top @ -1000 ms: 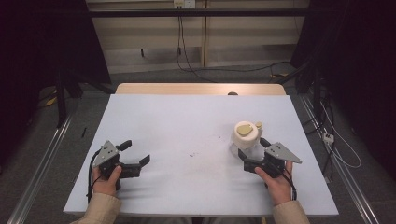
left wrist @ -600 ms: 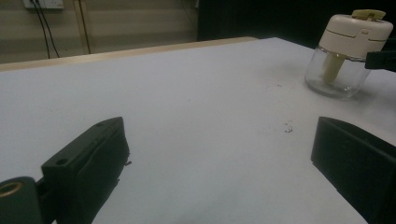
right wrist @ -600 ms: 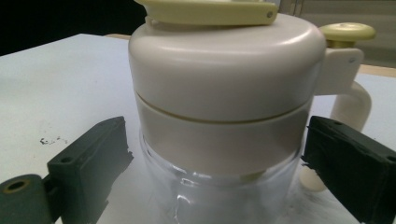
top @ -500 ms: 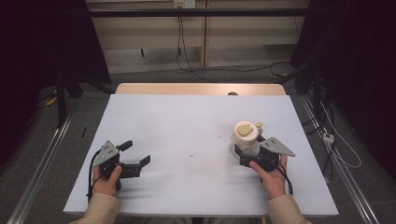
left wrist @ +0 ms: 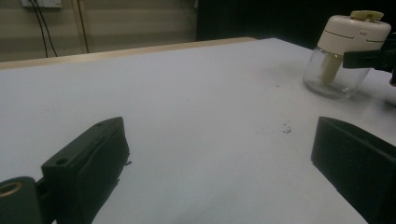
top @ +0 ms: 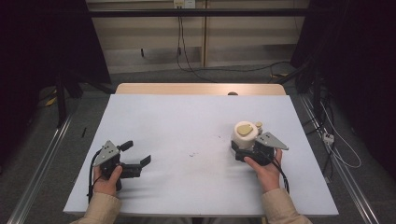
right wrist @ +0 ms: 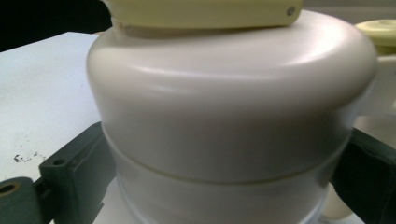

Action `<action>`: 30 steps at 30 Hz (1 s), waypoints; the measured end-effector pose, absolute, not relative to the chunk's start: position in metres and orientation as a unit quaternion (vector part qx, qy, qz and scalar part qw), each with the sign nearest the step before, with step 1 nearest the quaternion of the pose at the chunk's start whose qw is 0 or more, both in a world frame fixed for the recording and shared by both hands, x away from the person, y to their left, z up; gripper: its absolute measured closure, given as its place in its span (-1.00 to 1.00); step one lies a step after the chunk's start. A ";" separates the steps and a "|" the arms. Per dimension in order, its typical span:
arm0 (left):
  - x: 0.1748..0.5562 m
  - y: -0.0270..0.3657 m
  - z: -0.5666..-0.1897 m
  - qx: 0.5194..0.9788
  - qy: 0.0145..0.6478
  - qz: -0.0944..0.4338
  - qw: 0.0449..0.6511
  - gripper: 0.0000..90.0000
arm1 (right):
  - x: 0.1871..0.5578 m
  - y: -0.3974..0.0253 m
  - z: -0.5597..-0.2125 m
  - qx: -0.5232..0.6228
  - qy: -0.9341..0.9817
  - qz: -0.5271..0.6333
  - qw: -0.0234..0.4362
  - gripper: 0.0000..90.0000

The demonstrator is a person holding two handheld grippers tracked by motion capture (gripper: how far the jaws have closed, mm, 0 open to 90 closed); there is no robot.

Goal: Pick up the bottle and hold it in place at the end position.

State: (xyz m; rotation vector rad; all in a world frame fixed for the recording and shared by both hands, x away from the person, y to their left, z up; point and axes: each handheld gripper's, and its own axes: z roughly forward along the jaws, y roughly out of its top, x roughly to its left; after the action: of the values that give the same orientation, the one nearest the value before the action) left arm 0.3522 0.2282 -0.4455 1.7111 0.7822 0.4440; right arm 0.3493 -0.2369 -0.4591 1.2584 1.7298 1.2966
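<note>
A jar (top: pixel 245 133) with a cream lid and a clear glass base stands upright on the right part of the white table (top: pixel 187 116). My right gripper (top: pixel 245 143) is open, one jaw on each side of the jar (right wrist: pixel 233 107) at lid height, very close to its wall. Whether the jaws touch it I cannot tell. My left gripper (top: pixel 136 153) rests open near the front left of the table with nothing between its jaws. The left gripper view shows the jar (left wrist: pixel 345 51) far off to the right, with a jaw of the right gripper (left wrist: pixel 373 58) beside it.
Small dark specks (top: pixel 194 154) mark the middle of the table. A wooden strip (top: pixel 201 88) runs along the far edge. Cables (top: pixel 187 56) hang behind the table, and metal rails (top: pixel 42 163) flank it on the floor.
The right gripper has moved forward and to the left until its jaws stand around the jar. The left gripper has stayed in place.
</note>
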 end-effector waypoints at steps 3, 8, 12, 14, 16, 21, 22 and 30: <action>0.352 0.228 -0.446 0.729 0.333 0.188 0.568 -0.93 | 0.353 -0.235 -0.459 0.478 0.658 0.490 0.313 -0.94; 0.352 0.227 -0.446 0.730 0.332 0.186 0.569 -0.93 | 0.356 -0.235 -0.460 0.481 0.657 0.492 0.309 -0.93; 0.352 0.227 -0.446 0.729 0.332 0.184 0.570 -0.93 | 0.357 -0.234 -0.459 0.482 0.656 0.492 0.308 -0.91; 0.352 0.227 -0.446 0.729 0.331 0.184 0.570 -0.93 | 0.357 -0.234 -0.459 0.480 0.654 0.495 0.310 -0.90; 0.352 0.227 -0.446 0.728 0.330 0.185 0.572 -0.93 | 0.357 -0.233 -0.459 0.481 0.652 0.496 0.312 -0.90; 0.352 0.227 -0.446 0.728 0.331 0.185 0.572 -0.93 | 0.357 -0.234 -0.459 0.478 0.650 0.501 0.313 -0.89; 0.352 0.227 -0.446 0.727 0.330 0.184 0.572 -0.93 | 0.357 -0.235 -0.460 0.477 0.650 0.503 0.313 -0.89; 0.352 0.228 -0.445 0.726 0.330 0.187 0.574 -0.93 | 0.356 -0.229 -0.460 0.460 0.657 0.512 0.310 -0.89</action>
State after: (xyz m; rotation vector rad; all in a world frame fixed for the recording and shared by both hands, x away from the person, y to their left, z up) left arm 0.3522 0.2282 -0.4452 1.7010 0.7740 0.4384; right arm 0.3561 -0.2291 -0.4598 1.2140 1.7350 1.3517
